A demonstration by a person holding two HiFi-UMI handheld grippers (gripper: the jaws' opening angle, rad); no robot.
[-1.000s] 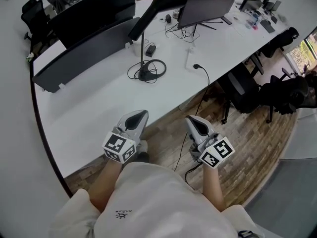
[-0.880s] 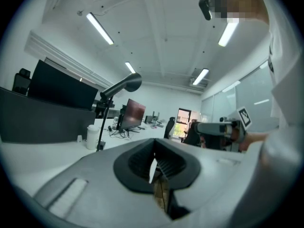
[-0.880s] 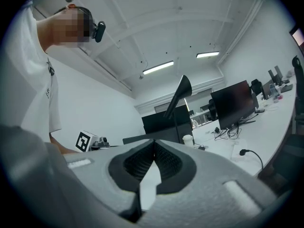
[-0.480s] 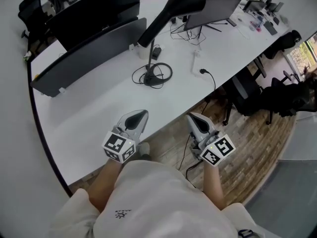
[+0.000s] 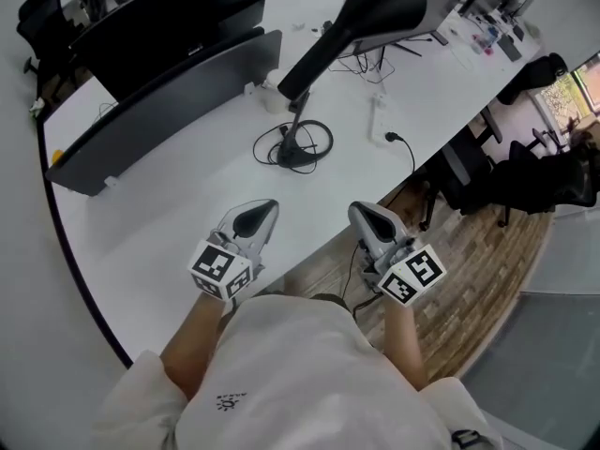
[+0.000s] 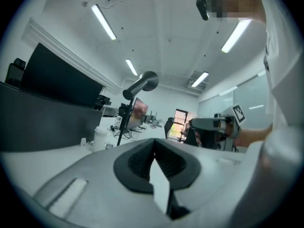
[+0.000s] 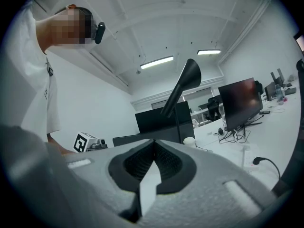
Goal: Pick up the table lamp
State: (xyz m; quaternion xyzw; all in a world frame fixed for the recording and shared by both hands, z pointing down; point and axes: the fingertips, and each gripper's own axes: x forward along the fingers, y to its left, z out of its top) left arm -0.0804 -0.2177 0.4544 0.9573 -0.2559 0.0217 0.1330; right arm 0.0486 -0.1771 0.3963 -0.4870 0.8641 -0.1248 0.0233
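A black table lamp (image 5: 315, 56) stands on the white table (image 5: 169, 204), its cone shade (image 5: 382, 6) tilted up and its round base (image 5: 296, 155) ringed by a coiled cable. My left gripper (image 5: 265, 206) hovers over the table's near edge, short of the base, shut and empty. Level with it on the right, my right gripper (image 5: 358, 211) hangs off the edge over the floor, also shut and empty. The left gripper view shows the lamp (image 6: 141, 83) far beyond the left gripper (image 6: 154, 142). The right gripper view has the lamp (image 7: 184, 82) above the right gripper (image 7: 154, 144).
A dark partition screen (image 5: 169, 87) runs along the table behind the lamp, next to a small white cup (image 5: 270, 97). A black plug and cord (image 5: 397, 140) trail off the right edge. Monitors (image 5: 412, 12) stand further back. Office chairs (image 5: 469, 172) sit on the wooden floor at right.
Both grippers have moved forward toward the table, side by side. The left one now reaches over the table's edge, and the lamp base lies nearer to them. Both stayed shut.
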